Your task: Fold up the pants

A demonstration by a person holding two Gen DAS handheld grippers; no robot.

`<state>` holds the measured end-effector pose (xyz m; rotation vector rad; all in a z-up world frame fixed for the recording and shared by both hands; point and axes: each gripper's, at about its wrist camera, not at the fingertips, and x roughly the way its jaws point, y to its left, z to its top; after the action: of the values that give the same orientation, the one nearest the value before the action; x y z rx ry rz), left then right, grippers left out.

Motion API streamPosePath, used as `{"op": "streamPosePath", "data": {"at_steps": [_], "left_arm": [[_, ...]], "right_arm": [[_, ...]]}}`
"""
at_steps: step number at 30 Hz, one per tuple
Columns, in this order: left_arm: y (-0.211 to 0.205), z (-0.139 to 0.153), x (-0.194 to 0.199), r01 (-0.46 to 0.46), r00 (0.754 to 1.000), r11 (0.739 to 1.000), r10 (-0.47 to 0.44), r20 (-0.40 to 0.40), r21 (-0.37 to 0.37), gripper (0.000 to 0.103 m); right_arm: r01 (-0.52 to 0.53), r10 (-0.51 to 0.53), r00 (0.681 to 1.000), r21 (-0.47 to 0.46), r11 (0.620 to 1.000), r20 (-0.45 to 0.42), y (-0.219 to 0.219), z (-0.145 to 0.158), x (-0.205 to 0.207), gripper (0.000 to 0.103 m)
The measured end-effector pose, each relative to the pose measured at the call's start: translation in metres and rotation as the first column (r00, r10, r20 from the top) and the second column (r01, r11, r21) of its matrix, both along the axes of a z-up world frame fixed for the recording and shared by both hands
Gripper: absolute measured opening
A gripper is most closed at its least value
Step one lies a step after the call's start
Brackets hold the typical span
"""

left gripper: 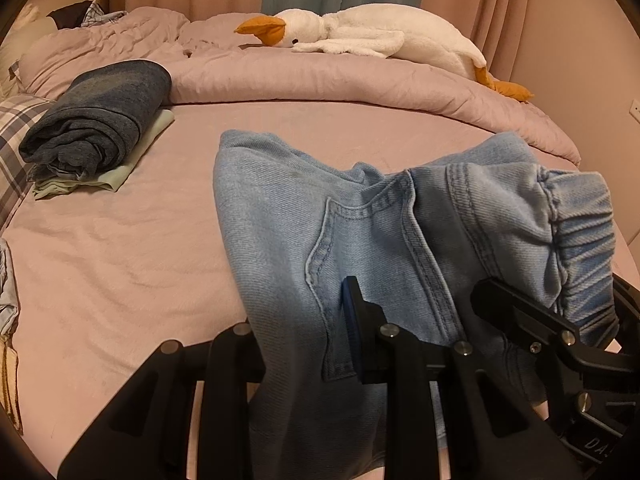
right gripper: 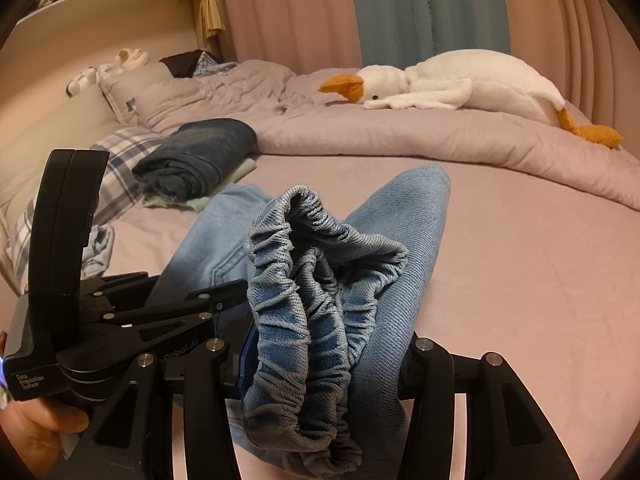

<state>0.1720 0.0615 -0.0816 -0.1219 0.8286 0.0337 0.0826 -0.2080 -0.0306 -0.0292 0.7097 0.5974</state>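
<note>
Light blue jeans (left gripper: pixel 288 220) hang over the pink bed, held up near the waist by both grippers. My left gripper (left gripper: pixel 298 344) is shut on the denim below the pocket seam; only its right finger (left gripper: pixel 356 320) shows, the other is under the cloth. My right gripper (right gripper: pixel 324 360) is shut on the bunched elastic waistband (right gripper: pixel 312 280). The right gripper also shows at the right edge of the left wrist view (left gripper: pixel 532 320). The left gripper shows at the left of the right wrist view (right gripper: pixel 160 312).
A folded dark blue garment (left gripper: pixel 100 120) lies on a pale green one at the left of the bed (left gripper: pixel 120 260). A white plush goose (left gripper: pixel 380 32) lies on the rumpled duvet (left gripper: pixel 320 80) at the back. Plaid pillow (left gripper: pixel 16 140) at far left.
</note>
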Motion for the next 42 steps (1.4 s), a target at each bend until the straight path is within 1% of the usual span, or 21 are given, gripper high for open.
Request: {"op": "streamPosePath", "data": {"at_steps": [10, 28, 34, 38, 42], "left_arm": [[0.002, -0.009, 0.015, -0.004, 1.0, 1.0, 0.004, -0.02, -0.001, 0.025], [0.007, -0.018, 0.025, 0.0, 0.999, 1.0, 0.0, -0.054, 0.009, 0.025], [0.013, -0.022, 0.029, -0.001, 0.997, 1.0, 0.001, -0.073, 0.0, 0.028], [0.017, -0.025, 0.029, -0.004, 0.996, 1.0, 0.003, -0.085, -0.015, 0.029], [0.018, -0.026, 0.028, 0.003, 0.996, 1.0, -0.003, -0.089, -0.008, 0.032]], "right_arm": [[0.005, -0.005, 1.0, 0.0, 1.0, -0.02, 0.004, -0.009, 0.012, 0.051], [0.009, -0.008, 0.998, 0.007, 1.0, -0.066, 0.004, -0.016, 0.028, 0.051], [0.016, -0.01, 0.993, 0.047, 0.999, -0.119, -0.005, -0.021, 0.039, 0.051], [0.033, -0.015, 0.983, 0.096, 0.995, -0.182, -0.015, -0.03, 0.049, 0.051], [0.056, -0.017, 0.968, 0.147, 0.988, -0.249, -0.026, -0.042, 0.056, 0.051]]}}
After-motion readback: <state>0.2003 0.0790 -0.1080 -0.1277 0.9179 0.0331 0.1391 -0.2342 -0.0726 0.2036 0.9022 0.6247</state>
